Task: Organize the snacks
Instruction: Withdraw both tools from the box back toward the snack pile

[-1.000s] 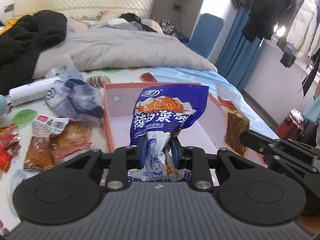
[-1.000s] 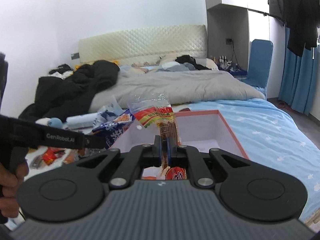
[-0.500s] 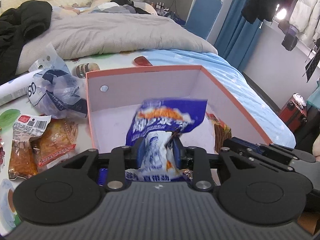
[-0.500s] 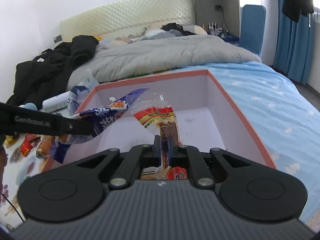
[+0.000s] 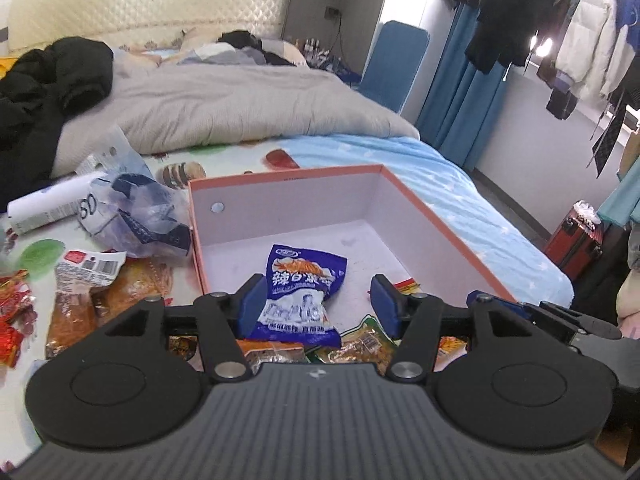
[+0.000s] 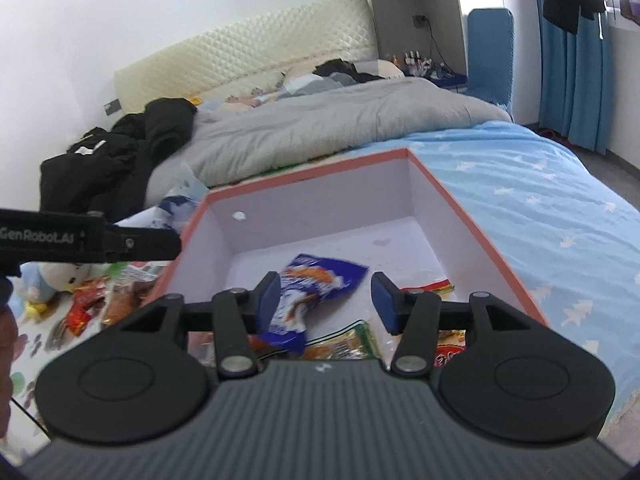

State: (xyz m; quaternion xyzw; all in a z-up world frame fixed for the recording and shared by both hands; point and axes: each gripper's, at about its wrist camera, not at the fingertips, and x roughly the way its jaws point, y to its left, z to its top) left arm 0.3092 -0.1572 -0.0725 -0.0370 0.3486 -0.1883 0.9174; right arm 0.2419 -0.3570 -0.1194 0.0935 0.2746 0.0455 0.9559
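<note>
The blue snack packet [image 5: 302,294] lies on the floor of the orange-rimmed box [image 5: 448,236], at about six o'clock of the box interior, its lower end resting on other wrappers heaped by the near wall; the left tongs [image 5: 318,306] are opening, the packet lying between the blue pads but no longer pinched, though whether the left pad brushes its edge I cannot tell; the right tongs [image 6: 328,300] are opening too, with nothing pressed between them, and a red-and-green wrapper [image 6: 428,286] lies just beyond their right pad at three o'clock; by its look the packet is light, soft and crinkly, a puffed film pouch that will bend and slide rather than resist; I judge the flat crimped seam at either end the best hold, since the glossy belly would likely squirm out; more packets [image 5: 100,300] lie on the bed [image 5: 460,184] at nine o'clock of the box, likewise limp and thin, best pinched by an edge.
</note>
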